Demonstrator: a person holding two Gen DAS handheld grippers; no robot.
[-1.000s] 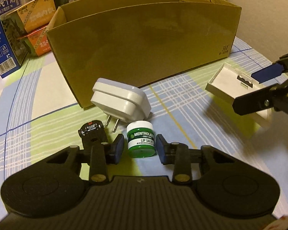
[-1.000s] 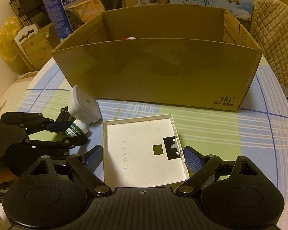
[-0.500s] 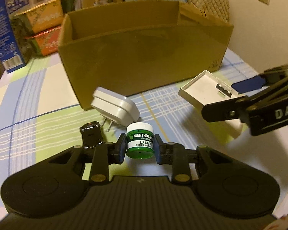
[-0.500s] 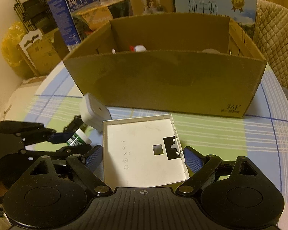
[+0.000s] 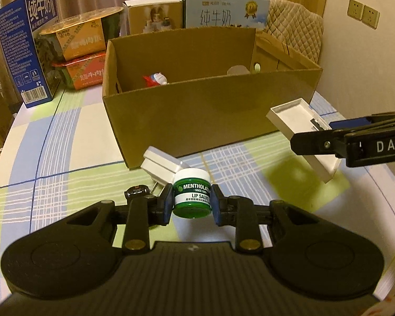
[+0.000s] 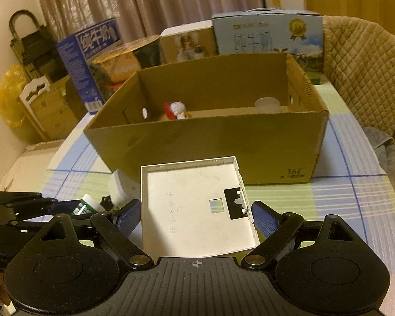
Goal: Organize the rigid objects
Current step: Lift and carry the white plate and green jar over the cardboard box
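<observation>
My left gripper (image 5: 191, 202) is shut on a green Mentholatum lip salve jar (image 5: 191, 193) with a white lid, held above the checked tablecloth. My right gripper (image 6: 196, 217) is shut on a flat white plastic tray (image 6: 197, 205), held above the table in front of the open cardboard box (image 6: 218, 147); the tray also shows in the left wrist view (image 5: 300, 129). The box (image 5: 197, 110) holds a small red and white toy figure (image 6: 175, 110) and a pale cup (image 6: 267, 104). A white plug adapter (image 5: 162, 166) and a small black object (image 5: 137, 191) lie on the table.
Milk cartons (image 5: 26, 50), noodle bowls (image 5: 79, 52) and other packages stand behind the box. A quilted chair back (image 6: 363, 79) is at the far right. The table edge curves round at left and right.
My left gripper closed on the lip salve jar and lifted it off the table. My right gripper rose with the white tray, so the inside of the box came into view.
</observation>
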